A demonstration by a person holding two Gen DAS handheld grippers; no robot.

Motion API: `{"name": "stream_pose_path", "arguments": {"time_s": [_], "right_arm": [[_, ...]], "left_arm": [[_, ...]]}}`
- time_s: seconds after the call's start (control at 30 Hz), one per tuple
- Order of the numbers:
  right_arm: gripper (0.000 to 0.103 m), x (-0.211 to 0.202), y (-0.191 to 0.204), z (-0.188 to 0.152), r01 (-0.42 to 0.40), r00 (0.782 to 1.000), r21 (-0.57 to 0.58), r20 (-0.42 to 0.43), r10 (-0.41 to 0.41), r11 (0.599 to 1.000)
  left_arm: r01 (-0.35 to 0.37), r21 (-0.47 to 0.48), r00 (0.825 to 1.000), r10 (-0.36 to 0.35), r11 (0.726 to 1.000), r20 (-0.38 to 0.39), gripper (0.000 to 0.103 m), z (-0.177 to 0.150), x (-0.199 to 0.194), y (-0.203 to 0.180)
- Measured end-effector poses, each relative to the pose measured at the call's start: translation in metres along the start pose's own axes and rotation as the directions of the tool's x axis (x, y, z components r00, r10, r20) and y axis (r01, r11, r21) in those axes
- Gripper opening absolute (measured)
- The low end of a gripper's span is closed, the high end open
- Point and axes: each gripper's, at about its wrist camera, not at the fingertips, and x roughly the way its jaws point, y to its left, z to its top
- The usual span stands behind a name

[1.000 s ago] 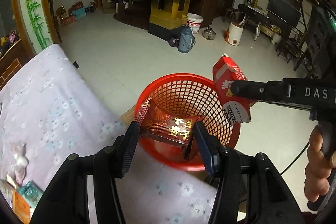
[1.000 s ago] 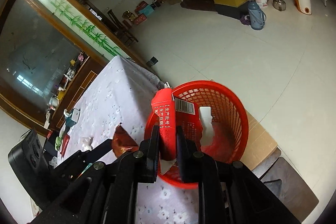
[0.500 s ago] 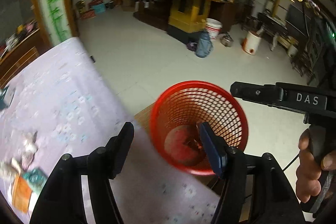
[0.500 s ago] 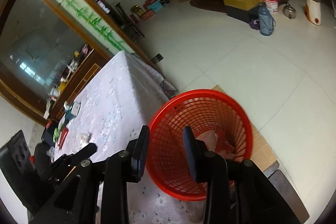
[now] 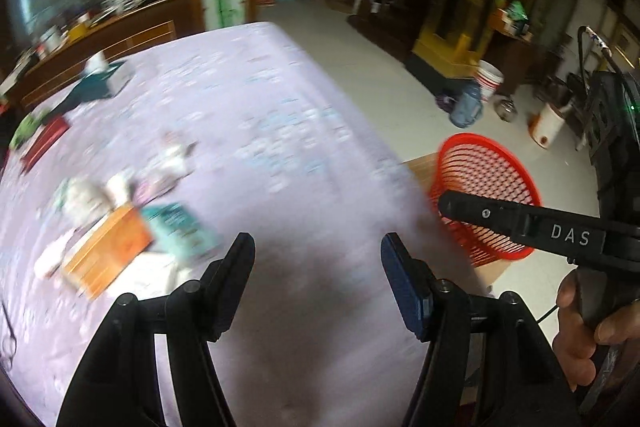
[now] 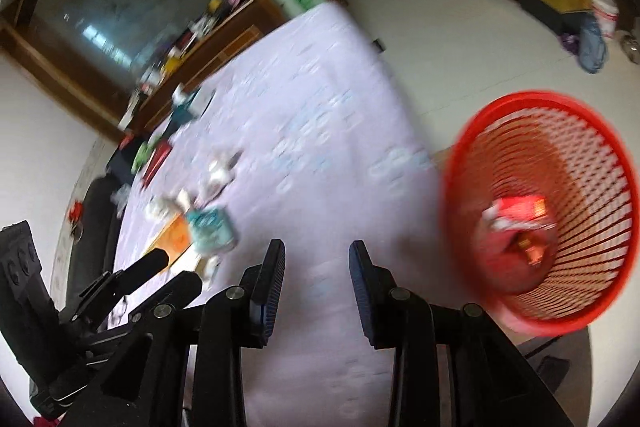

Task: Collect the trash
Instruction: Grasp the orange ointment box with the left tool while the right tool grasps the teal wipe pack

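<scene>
Trash point(image 6: 520, 217) in red basket point(image 6: 592, 163); right gripper point(image 5: 444, 205) reads "DAS".

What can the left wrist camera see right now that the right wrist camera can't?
Only the left view shows a hand gripping the right claw's handle. Only the right view looks down into the red basket, where red wrappers lie at the bottom. Both show the cloth-covered table, the teal packet, orange box and open, empty claws, including the left claw.
</scene>
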Motion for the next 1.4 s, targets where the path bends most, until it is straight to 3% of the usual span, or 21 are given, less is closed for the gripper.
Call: {"name": "stream_pose_path", "arguments": {"time_s": [0.13,0.23,0.33,0.5,0.77,1.1,1.13,1.17,1.27,1.4], "right_arm": [[0.036,0.030,0.042,-0.014,-0.004,0.998,-0.084,-0.060,-0.001,0.996],[0.043,0.052,0.080,-0.022,-0.002,0.996,-0.178,-0.089,-0.014,0.984],[0.046,0.072,0.110,-0.028,0.019,0.995,-0.264,-0.093,-0.045,0.964],[0.046,0.101,0.146,-0.026,0.044,0.992,-0.363,-0.094,-0.084,0.931],[0.046,0.146,0.177,-0.019,0.110,0.983,-0.446,-0.085,-0.165,0.888],[0.046,0.187,0.182,-0.020,0.201,0.957,-0.506,-0.083,-0.279,0.839],[0.039,0.187,0.176,-0.017,0.199,0.957,-0.481,-0.092,-0.275,0.854],[0.023,0.185,0.172,-0.015,0.193,0.959,-0.453,-0.101,-0.265,0.870],[0.012,0.177,0.160,-0.012,0.184,0.961,-0.410,-0.114,-0.251,0.893],[0.007,0.166,0.149,-0.013,0.145,0.970,-0.355,-0.132,-0.203,0.924]], "left_arm": [[-0.057,-0.074,0.998,0.059,0.996,0.018,0.064,-0.019,-0.022,0.056],[-0.092,-0.130,0.995,0.096,0.987,0.023,0.064,-0.026,-0.033,0.095],[-0.155,-0.171,0.987,0.160,0.973,0.018,0.064,-0.034,-0.038,0.138],[-0.196,-0.190,0.980,0.199,0.962,-0.003,0.064,-0.037,-0.036,0.188],[-0.189,-0.093,0.982,0.188,0.977,-0.021,0.064,-0.029,-0.012,0.196],[-0.163,-0.007,0.986,0.163,0.987,-0.047,0.064,-0.020,0.015,0.192],[-0.161,-0.004,0.986,0.160,0.987,-0.051,0.064,-0.019,0.019,0.193],[-0.157,-0.002,0.986,0.157,0.988,-0.055,0.064,-0.019,0.022,0.193],[-0.145,0.004,0.987,0.145,0.989,-0.066,0.064,-0.018,0.029,0.192],[-0.137,0.013,0.988,0.137,0.991,-0.074,0.064,-0.018,0.037,0.188]]}}
